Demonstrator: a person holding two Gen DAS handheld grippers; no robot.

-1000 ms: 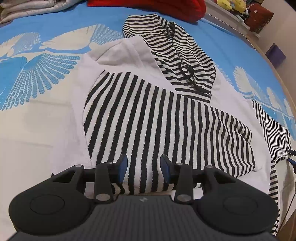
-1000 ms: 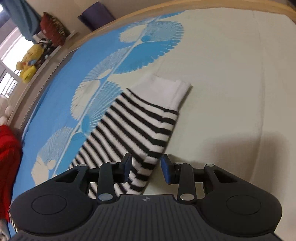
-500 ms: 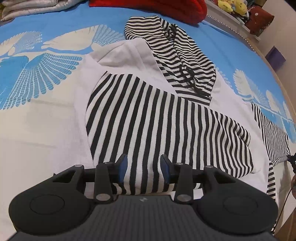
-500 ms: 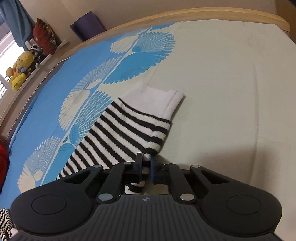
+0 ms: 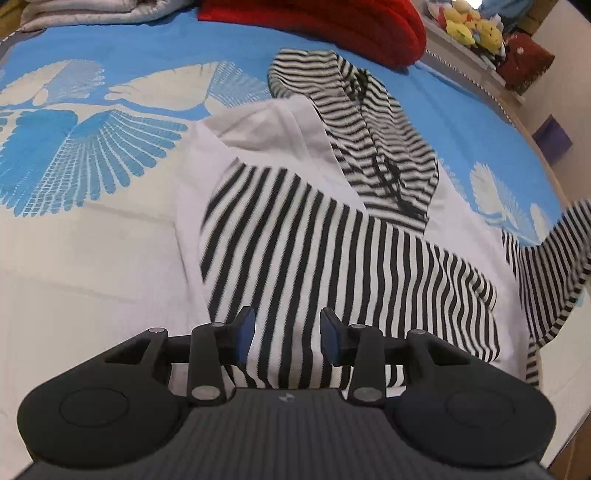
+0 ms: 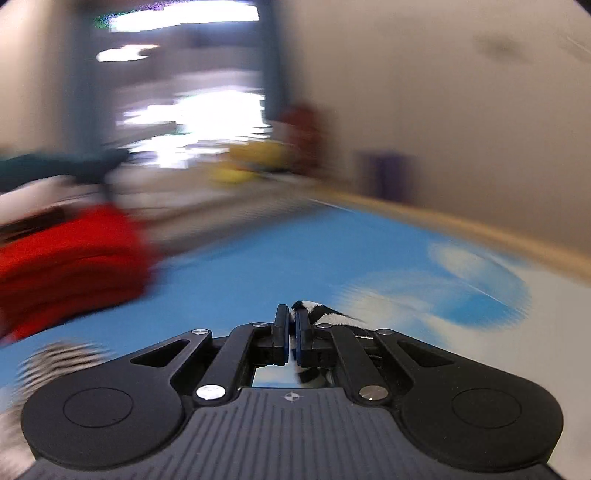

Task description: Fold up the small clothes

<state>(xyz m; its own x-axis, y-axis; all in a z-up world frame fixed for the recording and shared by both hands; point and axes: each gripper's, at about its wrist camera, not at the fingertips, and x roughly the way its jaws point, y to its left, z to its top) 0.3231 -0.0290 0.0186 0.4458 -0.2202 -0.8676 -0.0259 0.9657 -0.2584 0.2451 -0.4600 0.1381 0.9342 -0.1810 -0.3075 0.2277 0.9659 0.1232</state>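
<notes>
Blue bedspread with white feather print, red blanket at upper centre.
Left claw gapes wide over the striped hoodie; right claw pinches its sleeve.

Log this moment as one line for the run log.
left claw: open, over striped hoodie | right claw: shut on striped sleeve, lifted off bed | right view blurred

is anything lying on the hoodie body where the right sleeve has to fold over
Yes. The left sleeve already lies folded across the hoodie body, and the open left gripper hovers over its near edge. The right gripper is shut on the right sleeve.
</notes>
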